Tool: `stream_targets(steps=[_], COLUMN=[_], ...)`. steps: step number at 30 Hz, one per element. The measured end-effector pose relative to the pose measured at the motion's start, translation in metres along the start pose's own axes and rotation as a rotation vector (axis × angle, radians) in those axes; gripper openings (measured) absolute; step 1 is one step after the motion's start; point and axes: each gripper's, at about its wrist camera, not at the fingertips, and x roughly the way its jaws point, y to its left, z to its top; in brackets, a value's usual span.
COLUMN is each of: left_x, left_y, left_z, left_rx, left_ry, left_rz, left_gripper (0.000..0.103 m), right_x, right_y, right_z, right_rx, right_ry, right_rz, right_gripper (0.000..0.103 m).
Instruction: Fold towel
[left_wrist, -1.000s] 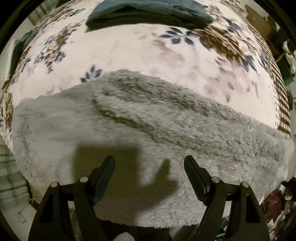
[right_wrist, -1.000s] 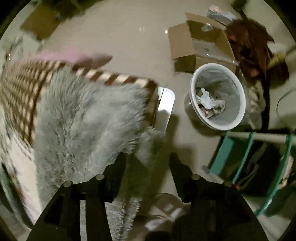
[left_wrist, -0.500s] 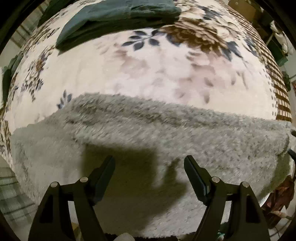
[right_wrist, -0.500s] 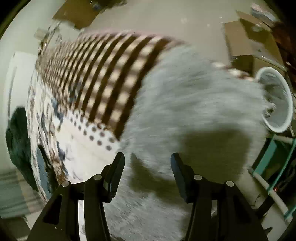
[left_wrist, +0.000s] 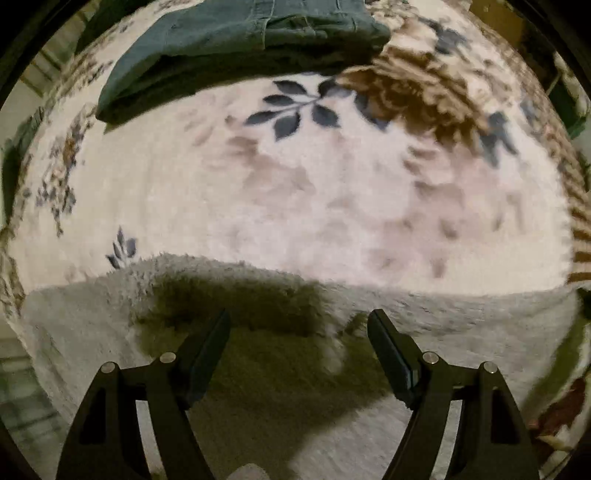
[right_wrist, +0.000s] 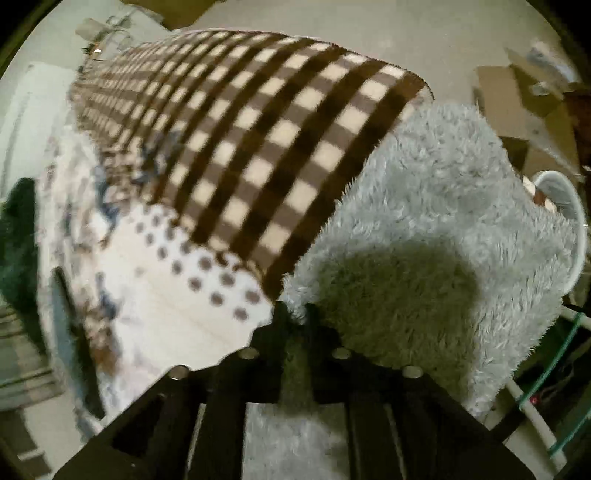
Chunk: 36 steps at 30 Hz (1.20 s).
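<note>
The towel (left_wrist: 461, 314) is a shaggy pale grey cloth spread over the near edge of a bed. In the left wrist view it fills the lower part of the picture, and my left gripper (left_wrist: 299, 323) hovers over it open, nothing between its fingers. In the right wrist view the towel (right_wrist: 443, 206) drapes over the bed's corner. My right gripper (right_wrist: 297, 314) has its jaws closed together on the towel's near edge, with fluffy pile pinched between the fingertips.
The bed carries a floral blanket (left_wrist: 295, 192) with a brown checked border (right_wrist: 266, 147). A folded dark green cloth (left_wrist: 251, 40) lies at its far side. A white waste bin (right_wrist: 572, 221) and cardboard boxes (right_wrist: 517, 96) stand on the floor beside the bed.
My right gripper swung from over the floor and bin onto the towel's edge and shut on it. The left gripper moved toward the towel's far edge and stayed open.
</note>
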Motion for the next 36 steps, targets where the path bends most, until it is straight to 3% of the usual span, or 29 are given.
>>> stream_targets(steps=[1,2,5,7,11,15,18,22,25,26,27,28,29,30,33,36], left_x=[-0.008,-0.014,-0.028,-0.025,-0.004,0.018,0.027,0.020,0.020,0.021,0.024,0.026,0.027,0.031,0.029,0.027], left_y=[-0.005,-0.004,-0.038,-0.065,-0.115,-0.143,-0.161,-0.143,-0.136,-0.141,-0.146,-0.148,-0.152,-0.155,-0.166,-0.182], left_z=[-0.002,-0.003,-0.019,-0.030,-0.044,-0.042,-0.041,-0.042,-0.035,-0.035,-0.033,-0.031,-0.033,-0.040,-0.052,-0.059], left_rx=[0.004,0.015,0.070,0.129,0.191,0.242,0.253,0.260,0.273,0.276,0.276,0.276,0.279,0.288,0.318,0.349], left_ry=[-0.009,-0.014,-0.027,-0.017,0.027,0.035,0.040,0.040,0.036,0.042,0.049,0.055,0.054,0.052,0.048,0.027], left_rz=[-0.012,-0.021,-0.048,-0.054,-0.055,-0.011,0.003,-0.005,-0.008,-0.008,-0.012,-0.014,-0.017,-0.020,-0.024,-0.015], left_gripper=[0.076,0.076,0.076,0.076,0.076,0.075,0.075,0.075,0.076,0.075,0.076,0.076,0.075,0.075,0.075,0.075], right_x=[-0.014,-0.033,-0.089,-0.102,-0.073,-0.039,-0.029,-0.066,-0.063,-0.054,-0.045,-0.040,-0.040,-0.043,-0.056,-0.074], right_y=[-0.015,-0.030,-0.089,-0.124,-0.171,-0.177,-0.172,-0.178,-0.190,-0.193,-0.198,-0.201,-0.202,-0.205,-0.217,-0.206], right_z=[-0.005,-0.010,-0.031,-0.040,-0.037,-0.025,-0.022,-0.038,-0.040,-0.039,-0.038,-0.038,-0.041,-0.043,-0.050,-0.049], right_rx=[0.011,0.042,0.156,0.237,0.353,0.326,0.281,0.280,0.301,0.307,0.327,0.333,0.327,0.325,0.338,0.325], right_ry=[-0.020,-0.062,-0.199,-0.235,-0.158,-0.122,-0.120,-0.227,-0.187,-0.146,-0.107,-0.084,-0.088,-0.105,-0.154,-0.175], right_rz=[0.043,0.081,0.059,0.026,0.059,0.143,0.107,0.054,0.063,0.070,0.083,0.092,0.105,0.117,0.085,0.136], right_gripper=[0.040,0.045,0.048,0.048,0.048,0.048,0.006,0.006,0.007,0.009,0.019,0.046,0.060,0.080,0.082,0.082])
